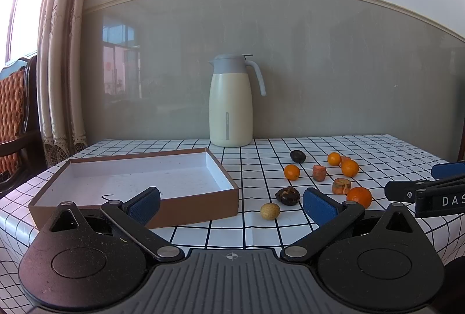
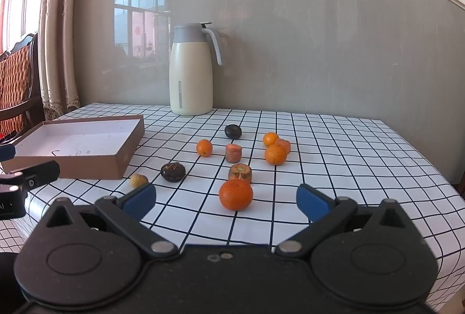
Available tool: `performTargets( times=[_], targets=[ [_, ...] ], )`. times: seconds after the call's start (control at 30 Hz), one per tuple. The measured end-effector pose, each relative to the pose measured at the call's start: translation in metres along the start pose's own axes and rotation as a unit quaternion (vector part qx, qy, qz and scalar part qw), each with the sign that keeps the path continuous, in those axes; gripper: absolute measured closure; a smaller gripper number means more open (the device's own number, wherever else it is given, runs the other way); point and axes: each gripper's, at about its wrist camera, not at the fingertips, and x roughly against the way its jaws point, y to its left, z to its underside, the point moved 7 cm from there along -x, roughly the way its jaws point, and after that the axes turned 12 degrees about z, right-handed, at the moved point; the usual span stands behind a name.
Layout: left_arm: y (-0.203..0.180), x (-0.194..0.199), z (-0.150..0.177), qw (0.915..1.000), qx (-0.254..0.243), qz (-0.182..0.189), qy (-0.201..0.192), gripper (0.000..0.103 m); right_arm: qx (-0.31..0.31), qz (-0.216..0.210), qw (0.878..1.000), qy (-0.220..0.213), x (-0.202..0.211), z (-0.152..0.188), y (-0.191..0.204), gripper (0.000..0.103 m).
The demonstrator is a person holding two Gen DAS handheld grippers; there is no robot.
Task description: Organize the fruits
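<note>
Several fruits lie on the checked tablecloth: a big orange (image 2: 235,194) nearest my right gripper, smaller oranges (image 2: 204,147) (image 2: 275,154), a dark fruit (image 2: 173,171), a small yellowish fruit (image 2: 138,180) and carrot-like stubs (image 2: 240,172). An empty brown box (image 2: 87,145) sits at the left; it also shows in the left wrist view (image 1: 139,183). My right gripper (image 2: 226,199) is open, just short of the big orange. My left gripper (image 1: 231,202) is open, empty, near the box's right corner and the yellowish fruit (image 1: 270,210).
A cream thermos jug (image 2: 190,75) stands at the back by the wall. A wooden chair (image 1: 14,122) and curtains are left of the table. The table's right edge (image 2: 430,168) drops off near the wall.
</note>
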Motion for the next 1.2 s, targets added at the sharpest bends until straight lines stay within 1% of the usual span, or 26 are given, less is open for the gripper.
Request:
performTargets(
  times=[1.2],
  targets=[
    [-0.0007, 0.0002, 0.0012, 1.0000, 0.000, -0.001, -0.002, 0.000, 0.003, 0.001, 1.000, -0.009, 0.0033, -0.0012, -0.0011, 0.006]
  ],
)
